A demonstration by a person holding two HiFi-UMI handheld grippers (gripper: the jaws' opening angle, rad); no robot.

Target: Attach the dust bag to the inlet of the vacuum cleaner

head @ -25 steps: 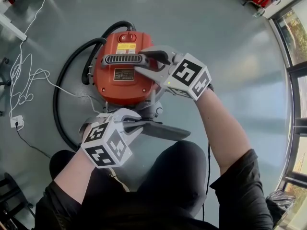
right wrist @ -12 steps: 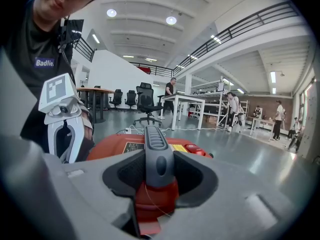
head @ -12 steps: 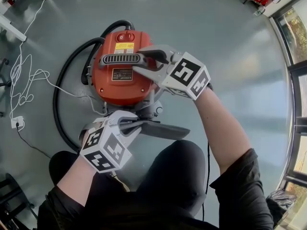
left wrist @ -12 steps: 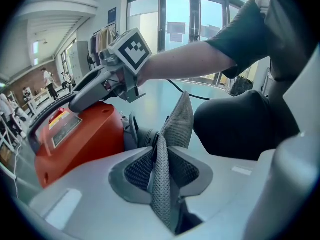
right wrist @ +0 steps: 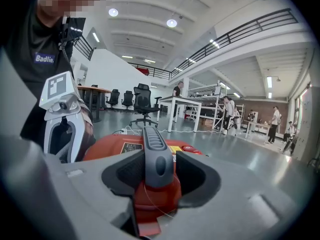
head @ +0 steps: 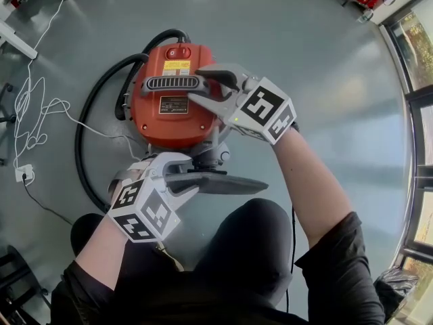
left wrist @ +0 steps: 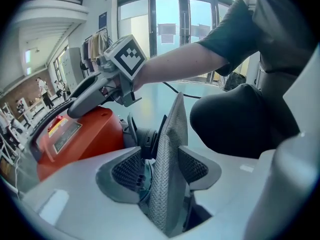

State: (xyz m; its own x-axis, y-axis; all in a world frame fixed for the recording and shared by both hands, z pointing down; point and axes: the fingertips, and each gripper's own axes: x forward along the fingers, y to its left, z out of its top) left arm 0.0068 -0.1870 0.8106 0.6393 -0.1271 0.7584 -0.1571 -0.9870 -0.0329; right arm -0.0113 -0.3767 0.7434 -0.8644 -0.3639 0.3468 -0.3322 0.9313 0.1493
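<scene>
An orange vacuum cleaner (head: 169,120) sits on the floor, its round inlet (head: 211,157) facing me. The flat dark grey dust bag (head: 230,183) lies against that inlet. My left gripper (head: 193,177) straddles the bag's near edge. Its jaws are opening: the mesh bag (left wrist: 167,174) still stands between the pads, clear of the left pad. My right gripper (head: 206,87) is shut on the end of the grey carry handle (head: 172,83) on top. The right gripper view shows the handle (right wrist: 156,159) between both pads.
A black hose (head: 88,134) loops round the vacuum's left side. A white cable (head: 40,114) trails left to a socket block (head: 22,172). My knee (head: 250,242) is just behind the bag. Window frames (head: 419,114) line the right edge.
The left gripper's jaws have spread apart and let go of the dust bag, which stays at the inlet. The right gripper keeps its place on the handle.
</scene>
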